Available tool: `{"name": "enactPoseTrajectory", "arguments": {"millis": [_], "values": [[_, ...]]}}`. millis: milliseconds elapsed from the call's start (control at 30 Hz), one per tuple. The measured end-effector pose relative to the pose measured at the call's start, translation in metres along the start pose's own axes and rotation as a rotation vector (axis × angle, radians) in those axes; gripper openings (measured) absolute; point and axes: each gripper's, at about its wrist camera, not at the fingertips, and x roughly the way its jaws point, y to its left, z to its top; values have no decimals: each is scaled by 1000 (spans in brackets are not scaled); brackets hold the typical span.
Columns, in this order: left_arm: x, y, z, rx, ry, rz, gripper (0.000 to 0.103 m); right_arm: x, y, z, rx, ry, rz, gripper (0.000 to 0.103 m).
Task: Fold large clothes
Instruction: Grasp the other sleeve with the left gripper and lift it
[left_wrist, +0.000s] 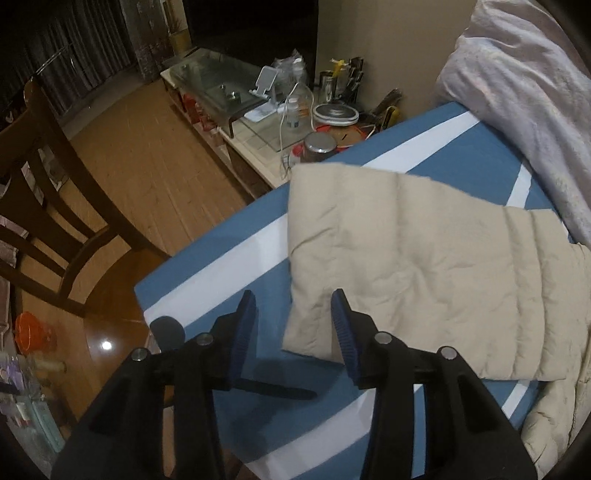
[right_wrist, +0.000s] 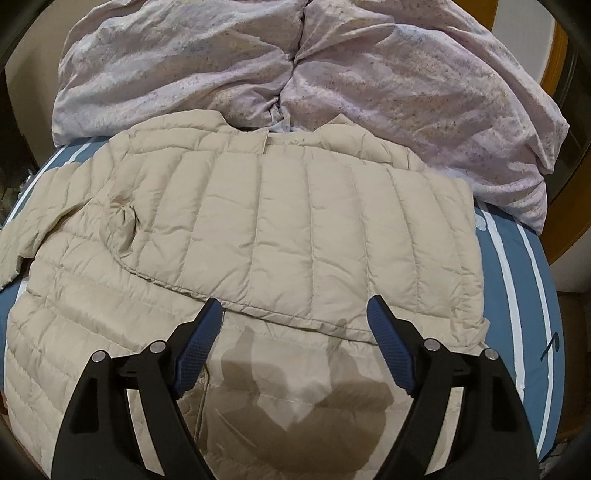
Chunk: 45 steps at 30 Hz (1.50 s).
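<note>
A beige quilted puffer jacket (right_wrist: 280, 221) lies spread on a blue bed sheet with white stripes (right_wrist: 524, 295). Its right side is folded over the body, and the folded hem runs just ahead of my right gripper (right_wrist: 295, 310). That gripper hovers over the jacket with its jaws wide apart and nothing between the pads. In the left wrist view one sleeve (left_wrist: 406, 258) stretches out flat across the sheet (left_wrist: 207, 266). My left gripper (left_wrist: 293, 306) hangs above the cuff end, jaws partly apart, and the pads do not press on the cloth.
A crumpled lilac duvet (right_wrist: 332, 66) is heaped at the head of the bed, beyond the collar. Left of the bed stand a wooden chair (left_wrist: 55, 206) and a low cabinet (left_wrist: 258, 110) crowded with jars, a glass stand and cables. The bed's edge is close to the cuff.
</note>
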Motion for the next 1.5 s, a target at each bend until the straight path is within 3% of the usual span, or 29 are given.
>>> {"name": "enactPoseTrajectory", "arguments": {"millis": [200,467,633,700,833,967,1200,1500], "values": [[6,-3,-5,-28,17,-27,32,2,-4,-2,11,13,-1,82],[7,12,-3,-102,13,-67,32,3,-9,-5,26,21,-3,82],[8,8,-5,-67,7,-57,32,8,-9,-4,39,36,13,82],[8,7,-7,-61,0,-76,15,9,-6,-4,34,38,18,82],[6,3,-8,-56,-12,-95,3,9,0,-3,20,37,26,82],[-7,-5,-5,-52,-45,-138,1,8,0,-2,21,33,28,82],[-49,-49,10,32,-143,-245,1,4,-6,2,45,22,35,82],[-95,-160,3,236,-176,-413,1,0,-11,7,80,10,62,82]]}}
